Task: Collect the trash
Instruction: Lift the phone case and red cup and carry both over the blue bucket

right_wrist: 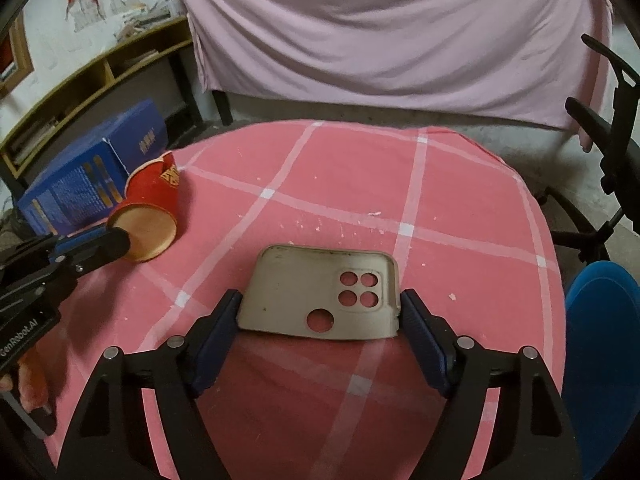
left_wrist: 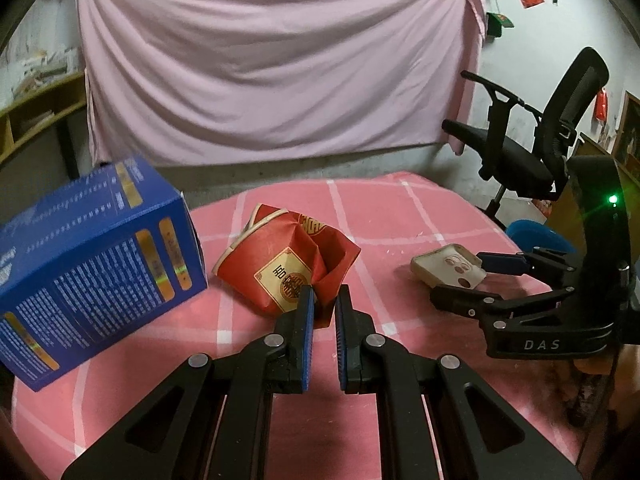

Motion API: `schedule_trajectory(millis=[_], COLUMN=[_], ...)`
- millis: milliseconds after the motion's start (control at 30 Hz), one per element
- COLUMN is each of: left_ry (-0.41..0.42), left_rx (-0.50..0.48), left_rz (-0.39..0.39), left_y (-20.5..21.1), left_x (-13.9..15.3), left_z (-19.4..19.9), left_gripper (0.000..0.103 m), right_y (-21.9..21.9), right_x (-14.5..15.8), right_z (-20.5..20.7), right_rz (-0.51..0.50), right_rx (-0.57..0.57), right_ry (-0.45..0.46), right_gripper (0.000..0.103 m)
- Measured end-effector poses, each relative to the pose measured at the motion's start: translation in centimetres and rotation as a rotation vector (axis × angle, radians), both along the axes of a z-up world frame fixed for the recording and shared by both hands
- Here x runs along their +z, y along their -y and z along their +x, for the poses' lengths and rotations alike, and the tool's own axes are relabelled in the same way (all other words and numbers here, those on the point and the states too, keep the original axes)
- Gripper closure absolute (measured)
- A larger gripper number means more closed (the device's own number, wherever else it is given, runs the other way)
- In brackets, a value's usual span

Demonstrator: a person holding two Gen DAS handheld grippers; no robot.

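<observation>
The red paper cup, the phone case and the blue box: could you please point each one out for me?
red paper cup (left_wrist: 280,268): left wrist view, its crushed printed side.
phone case (right_wrist: 304,288): right wrist view, its flat back.
blue box (left_wrist: 100,264): left wrist view, its printed side panel.

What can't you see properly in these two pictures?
- Blue box: the left wrist view cuts off its left end at the picture's edge; its print is too small to read.
- Red paper cup: the left claw covers the crushed rim it pinches.
- Phone case: whether the right claw pads press its sides is unclear.
- Blue round thing: the table's edge hides part; the right wrist view crops the rest.
</observation>
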State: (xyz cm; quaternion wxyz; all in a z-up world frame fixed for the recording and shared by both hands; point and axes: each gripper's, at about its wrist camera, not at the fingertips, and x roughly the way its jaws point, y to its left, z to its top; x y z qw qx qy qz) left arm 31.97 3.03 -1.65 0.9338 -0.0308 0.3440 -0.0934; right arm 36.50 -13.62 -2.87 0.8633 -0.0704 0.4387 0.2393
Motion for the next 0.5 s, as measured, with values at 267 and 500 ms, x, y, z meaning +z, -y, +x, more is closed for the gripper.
schedule_trajectory(millis=[267,500], left_ry=[0.144,0.347], left_rx=[0.051,0.029], left_rz=[0.042,0.043], left_y=[1.0,4.2], left_x=[1.1,3.4], left_z=[-2.4,-5.1], left_gripper=[0.096,0.096], right_y=[1.9,4.7], right_x=[2.5,5.6], right_z=[-1.9,-4.8], right_rz=[0.113,0.238], right_rx=[-0.032,-0.086], right_ry=[0.161,0.392], right_gripper=[0.025,0.025])
